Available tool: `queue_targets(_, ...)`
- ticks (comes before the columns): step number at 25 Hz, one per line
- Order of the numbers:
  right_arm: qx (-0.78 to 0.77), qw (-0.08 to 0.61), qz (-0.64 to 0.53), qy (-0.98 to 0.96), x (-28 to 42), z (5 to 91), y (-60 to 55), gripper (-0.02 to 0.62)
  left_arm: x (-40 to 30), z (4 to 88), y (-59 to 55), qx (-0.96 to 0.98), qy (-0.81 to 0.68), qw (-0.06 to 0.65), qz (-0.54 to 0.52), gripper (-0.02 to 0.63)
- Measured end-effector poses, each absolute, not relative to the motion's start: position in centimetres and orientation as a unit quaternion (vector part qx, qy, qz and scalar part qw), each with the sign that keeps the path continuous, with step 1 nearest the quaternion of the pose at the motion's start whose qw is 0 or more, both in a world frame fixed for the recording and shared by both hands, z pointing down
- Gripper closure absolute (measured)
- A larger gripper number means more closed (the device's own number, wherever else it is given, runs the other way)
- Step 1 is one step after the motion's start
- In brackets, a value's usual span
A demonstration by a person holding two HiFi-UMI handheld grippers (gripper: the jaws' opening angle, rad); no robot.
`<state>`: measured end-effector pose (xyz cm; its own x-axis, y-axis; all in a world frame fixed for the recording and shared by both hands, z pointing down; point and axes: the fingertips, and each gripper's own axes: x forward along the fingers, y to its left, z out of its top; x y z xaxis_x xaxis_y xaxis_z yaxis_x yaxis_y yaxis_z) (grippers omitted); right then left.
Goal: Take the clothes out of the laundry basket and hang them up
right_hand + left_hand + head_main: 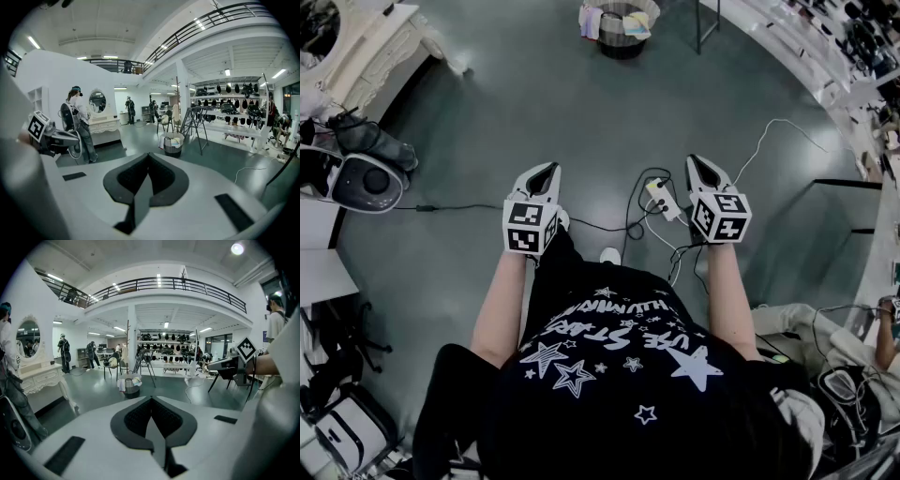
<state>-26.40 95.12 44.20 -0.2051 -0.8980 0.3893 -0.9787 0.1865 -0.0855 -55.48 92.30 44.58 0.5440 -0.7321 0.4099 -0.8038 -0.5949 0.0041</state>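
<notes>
1. At the far left, a white dressing table stood against the wall. Its oval mirror showed in the left gripper view.
2. The left gripper was held out over the grey floor. Its jaws were clenched together, with nothing between them.
3. The laundry basket stood on the floor well ahead of both grippers, at the top edge of the head view and roughly between the lines of the two grippers. Clothes hung over its rim and lay inside it, and neither gripper touched them.
4. A metal stand with splayed legs stood just beside the basket on its right.
5. A white power strip lay on the floor between the grippers, nearer the right one, with cables looping around it.
6. The right gripper was held out level with the left one. It was also clenched shut and empty.
7. Further right, long shelves carried rows of dark items behind the stand.
</notes>
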Motion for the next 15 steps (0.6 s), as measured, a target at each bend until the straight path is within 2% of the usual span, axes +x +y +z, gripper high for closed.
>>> queue_targets(15,0.618,0.11,0.163,-0.761,-24.8,44.6,96.8,0.586,-53.1,45.8,93.8,0.875,-0.428,0.119,0.193,0.588)
